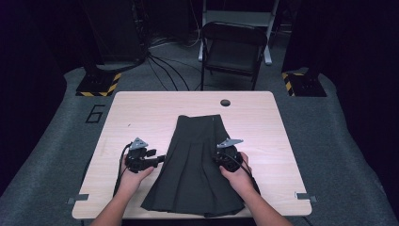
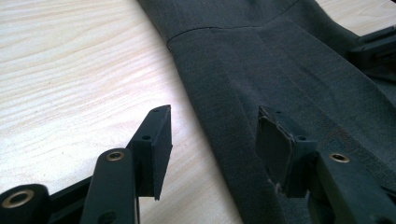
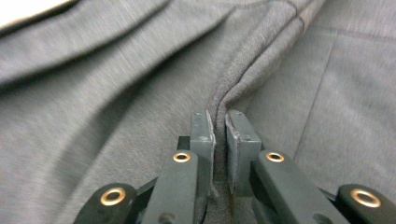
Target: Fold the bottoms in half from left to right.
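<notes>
The right gripper (image 3: pixel 219 123) has its 2 black jaws pinched nearly together on a raised ridge of fabric, a fold of the dark grey pleated woven skirt (image 1: pixel 197 165) drawn up between the pads, so it is clenched on the skirt at the garment's right edge. The left gripper (image 2: pixel 212 140) stands with its jaws spread apart and nothing between them; 1 jaw hangs over bare wood just beside the skirt's left edge and the other over the cloth itself, neither pad pressing on anything. In the high view the left gripper (image 1: pixel 141 157) sits at the skirt's left side and the right gripper (image 1: pixel 229 157) at its right side, about halfway along the garment. The skirt lies flat on the pale wood-grain table (image 1: pixel 141 113), its narrow waistband toward the far edge and its wide hem toward the person. Beyond the table from the skirt stands a dark folding chair (image 1: pixel 233 47). The cloth looks light, soft and limp, likely to sag and drag unless lifted at 2 points; it creases readily along its pleats. A matching pinch on the left edge, taking the full thickness of the layers, would seem the surest hold.
</notes>
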